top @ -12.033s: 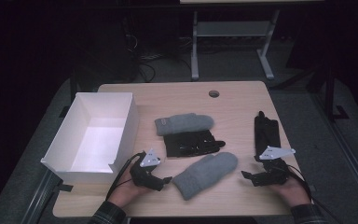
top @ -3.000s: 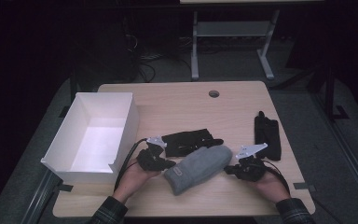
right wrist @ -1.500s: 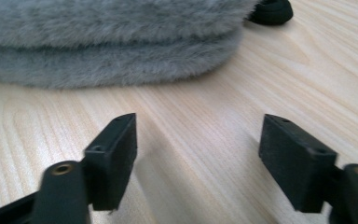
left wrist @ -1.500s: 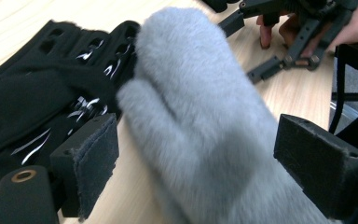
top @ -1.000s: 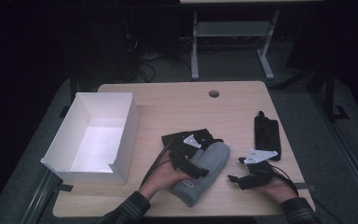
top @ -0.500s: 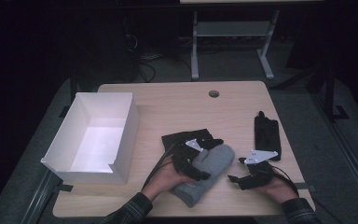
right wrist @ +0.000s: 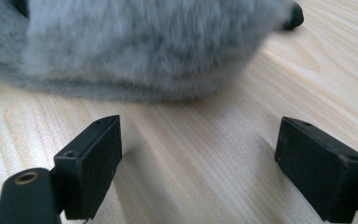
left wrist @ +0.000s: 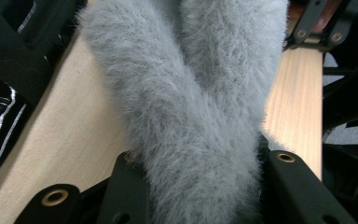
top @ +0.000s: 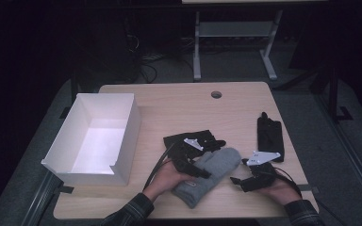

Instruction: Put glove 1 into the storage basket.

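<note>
Dark floor and a metal frame lie beyond the pale wooden worktop [top: 179, 106], near whose six o'clock edge the grey mitten [top: 206, 176] is laid, slanting from cuff at seven o'clock to tip at one o'clock. The left tongs [top: 194, 165] have just been closing and are seen clamped on a bunched fold of that fleece [left wrist: 200, 154], which is squeezed between the jaws. The right tongs [top: 238, 181] are held apart and empty at the mitten's three o'clock side, their jaws resting low over bare wood just short of the fabric [right wrist: 135, 51]. Only a pinch of pile may be caught, so the mitten could slip free when lifted; the black gloves [top: 193, 141] touching it at twelve o'clock could be dragged along, and a second grey mitten, possibly stacked beneath, could be left behind. Counted: one grey mitten clearly visible, one black glove bundle, one black object [top: 269, 136] at two o'clock, one white box [top: 122, 136] at nine o'clock, two tongs.
</note>
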Demonstrator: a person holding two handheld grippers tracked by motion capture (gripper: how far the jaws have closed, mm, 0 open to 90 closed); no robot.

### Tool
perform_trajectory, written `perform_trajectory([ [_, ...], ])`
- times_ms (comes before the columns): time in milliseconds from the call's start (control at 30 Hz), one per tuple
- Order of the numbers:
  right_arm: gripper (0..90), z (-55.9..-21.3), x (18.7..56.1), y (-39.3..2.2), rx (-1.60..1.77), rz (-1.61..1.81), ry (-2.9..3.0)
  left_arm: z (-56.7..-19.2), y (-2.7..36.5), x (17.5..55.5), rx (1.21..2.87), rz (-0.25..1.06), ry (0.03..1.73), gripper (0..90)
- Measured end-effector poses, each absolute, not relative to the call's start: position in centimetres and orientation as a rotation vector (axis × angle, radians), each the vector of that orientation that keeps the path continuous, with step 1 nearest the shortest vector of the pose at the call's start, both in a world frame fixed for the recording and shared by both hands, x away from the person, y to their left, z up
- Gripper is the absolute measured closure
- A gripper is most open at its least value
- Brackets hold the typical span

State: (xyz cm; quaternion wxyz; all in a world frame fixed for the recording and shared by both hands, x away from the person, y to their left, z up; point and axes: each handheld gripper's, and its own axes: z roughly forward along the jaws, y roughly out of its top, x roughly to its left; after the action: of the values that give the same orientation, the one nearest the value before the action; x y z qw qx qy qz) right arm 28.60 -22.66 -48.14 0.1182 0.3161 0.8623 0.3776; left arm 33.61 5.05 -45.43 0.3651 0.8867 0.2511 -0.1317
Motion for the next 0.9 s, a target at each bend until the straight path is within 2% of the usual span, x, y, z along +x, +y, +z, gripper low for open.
perform_trajectory([
  [367,14.4,-48.1,28.6,-22.6,0.932,1.104,2.524,-41.7,7.3,34.2,2.219,-0.273,0.660,64.6],
  [900,14.3,-48.1,28.6,-22.6,0.928,1.108,2.522,-34.0,11.3,35.4,2.169,-0.132,0.700,64.4],
])
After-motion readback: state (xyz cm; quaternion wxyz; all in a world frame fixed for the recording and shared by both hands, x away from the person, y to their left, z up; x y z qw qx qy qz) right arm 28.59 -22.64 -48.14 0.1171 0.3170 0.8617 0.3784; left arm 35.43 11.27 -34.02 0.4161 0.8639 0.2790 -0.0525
